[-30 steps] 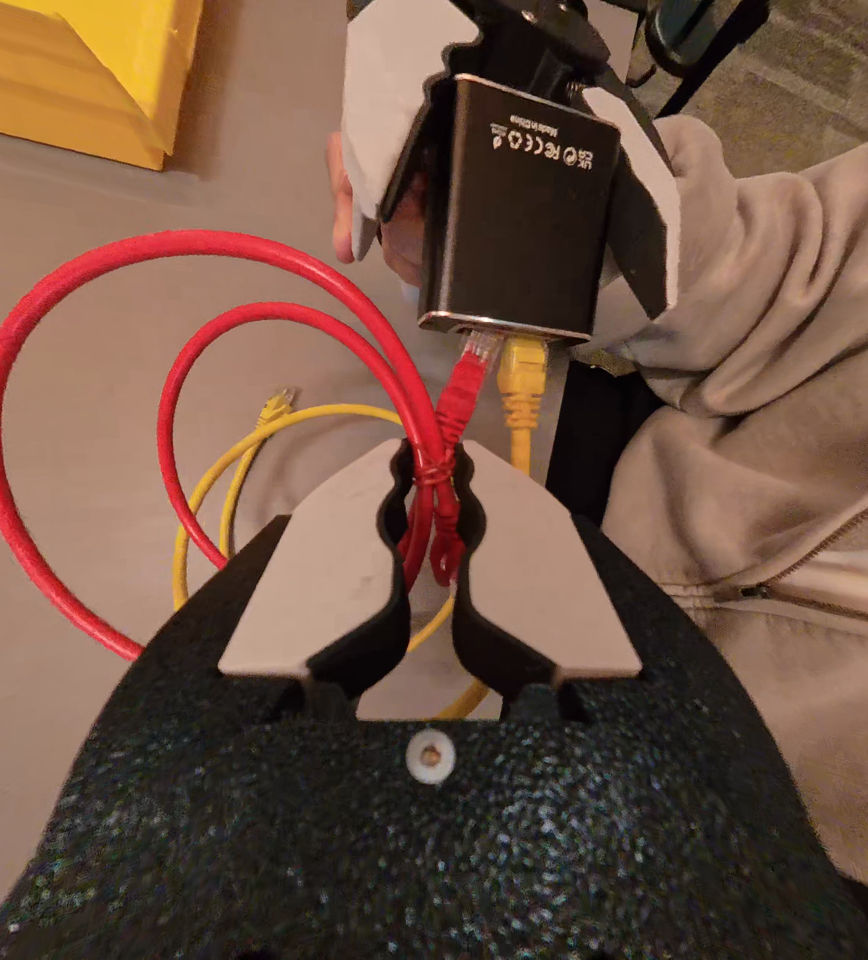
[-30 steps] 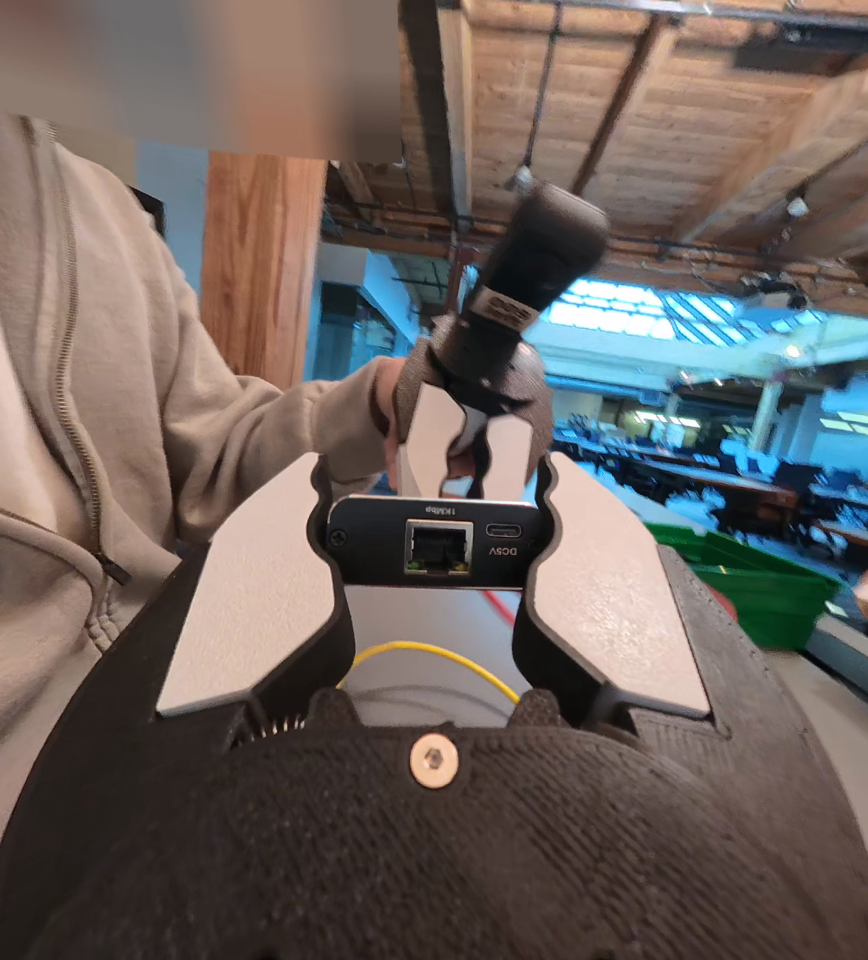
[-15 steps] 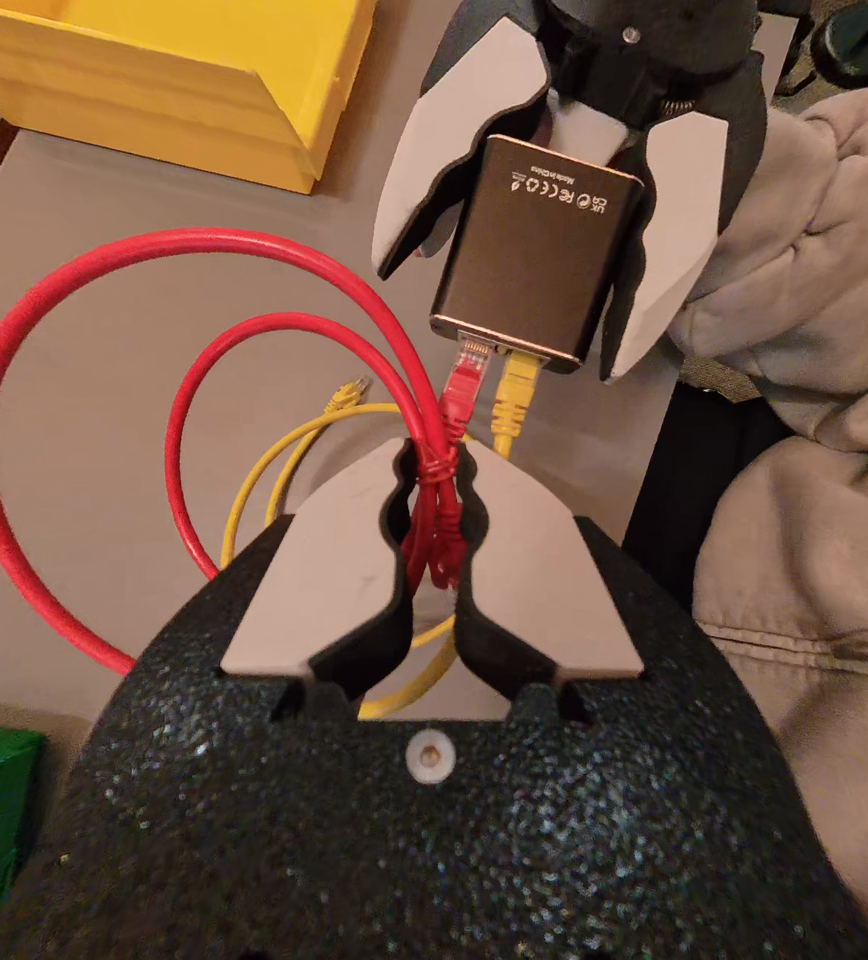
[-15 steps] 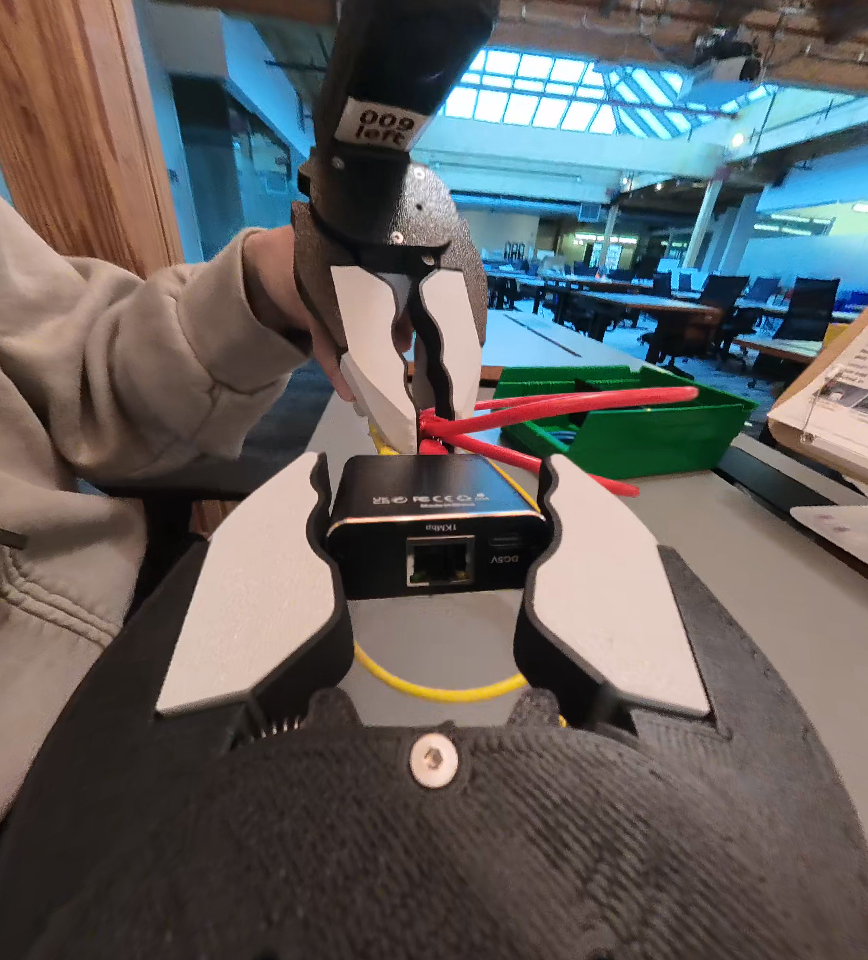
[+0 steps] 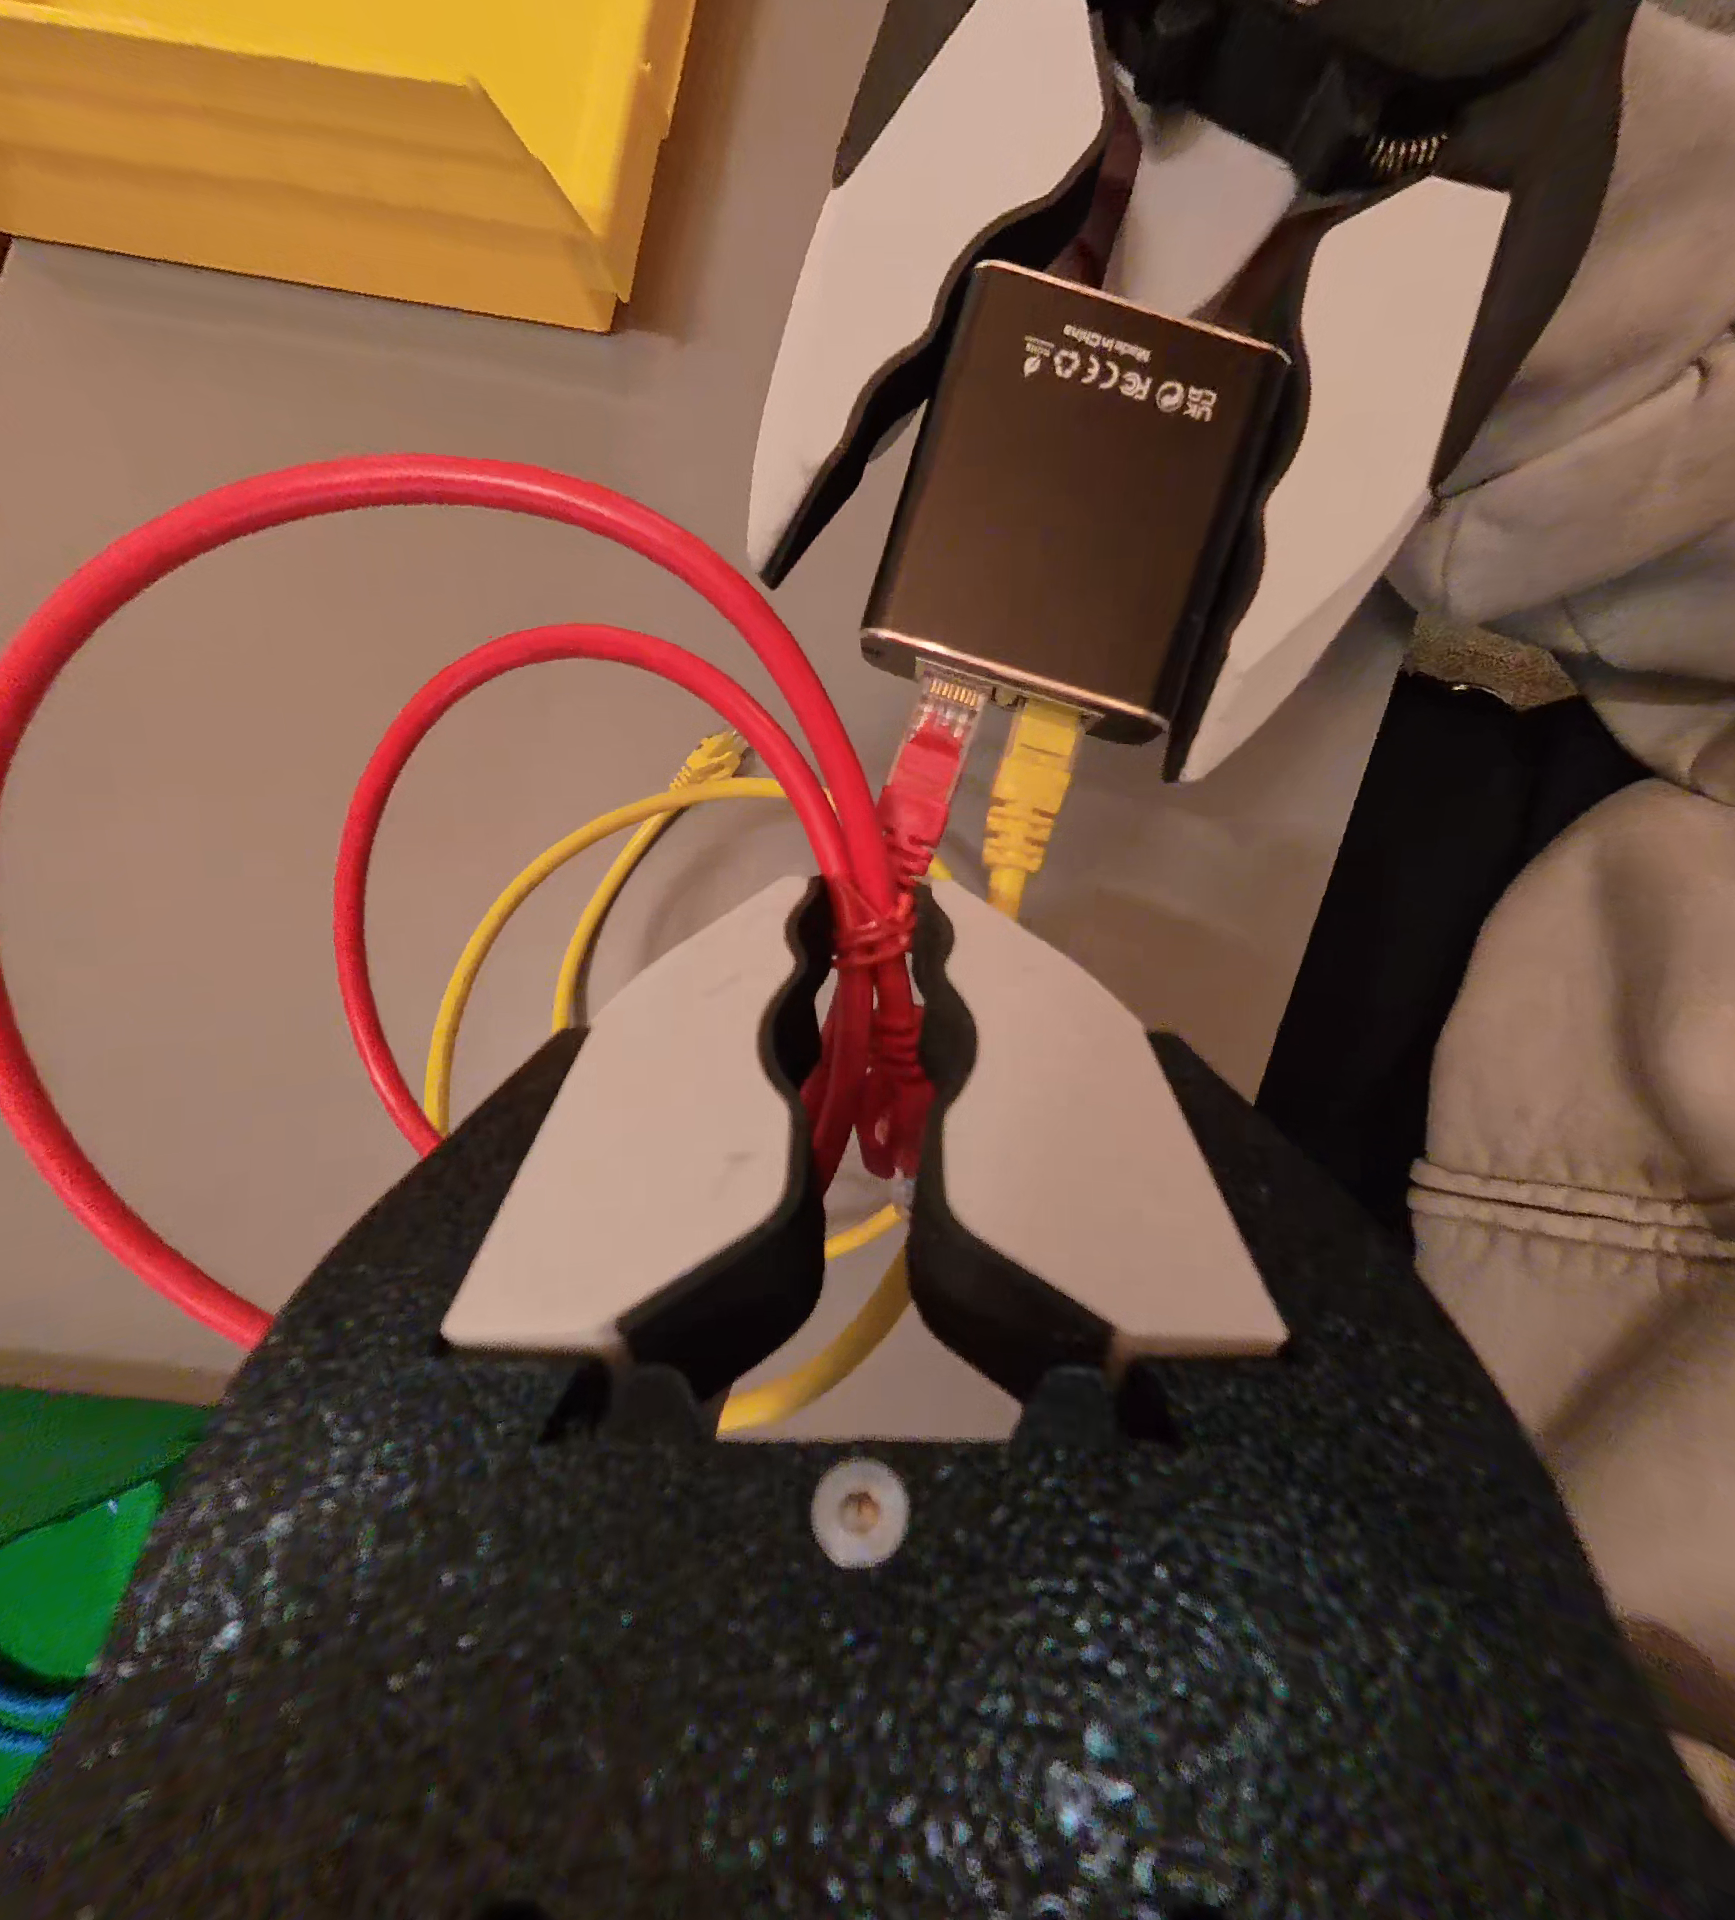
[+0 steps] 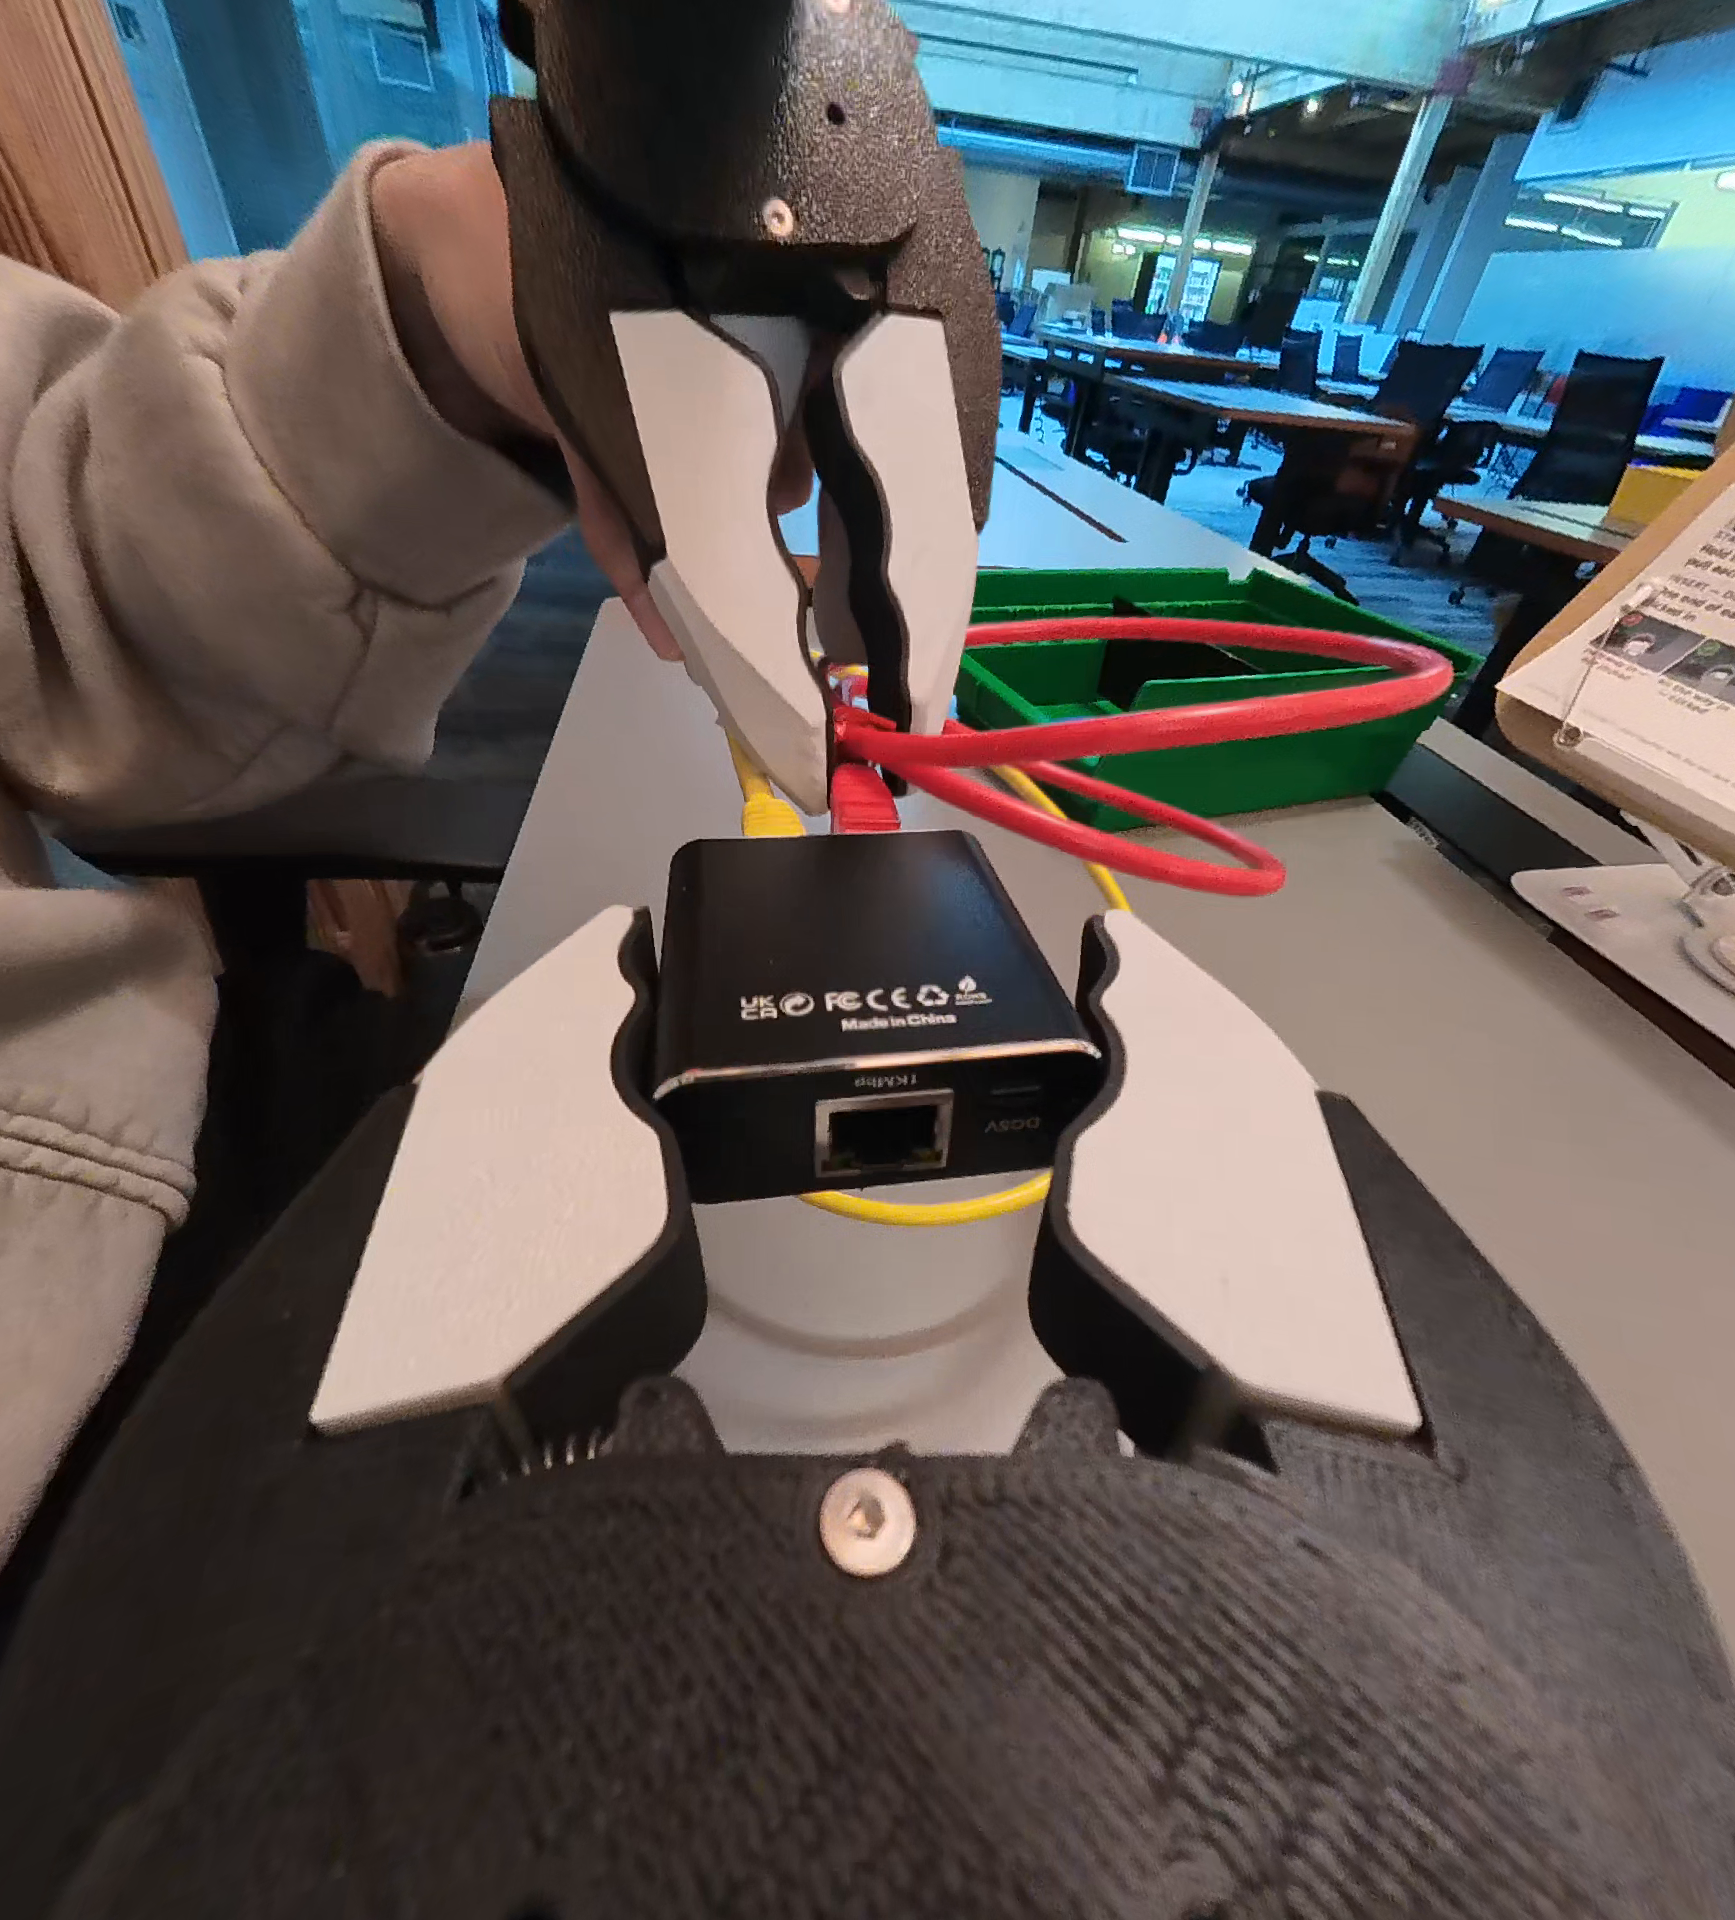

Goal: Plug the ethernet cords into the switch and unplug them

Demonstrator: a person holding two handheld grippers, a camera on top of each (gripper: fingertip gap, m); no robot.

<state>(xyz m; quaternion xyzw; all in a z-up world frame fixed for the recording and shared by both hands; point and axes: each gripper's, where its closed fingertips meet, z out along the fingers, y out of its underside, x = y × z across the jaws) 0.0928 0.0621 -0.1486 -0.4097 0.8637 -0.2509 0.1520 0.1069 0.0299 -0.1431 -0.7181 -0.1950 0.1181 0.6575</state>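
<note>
The black switch (image 5: 1081, 499) is clamped between the white fingers of my right gripper (image 6: 863, 925), above the table. It also shows in the right wrist view (image 6: 842, 956), with an empty port facing that camera. My left gripper (image 5: 873, 914) is shut on the tied red cord (image 5: 146, 665) just behind its red plug (image 5: 930, 748). The plug sits at the switch's far port with its clear tip still showing. A yellow plug (image 5: 1034, 769) is seated in the port beside it, and its yellow cord (image 5: 530, 914) loops on the table. The left gripper (image 6: 842, 748) also shows in the right wrist view.
A yellow bin (image 5: 323, 135) stands at the table's far side and a green tray (image 6: 1206, 727) beside the cords. An instruction sheet on a stand (image 6: 1673, 675) is at the right. A person's grey sleeve (image 6: 167, 499) and body are close on one side. The gap from one gripper's tips to the other's is roughly 4 centimeters.
Both grippers have tilted and lowered toward the table with the switch and red cord still held. The right wrist view now looks down on the switch's top. The red plug stays at the port.
</note>
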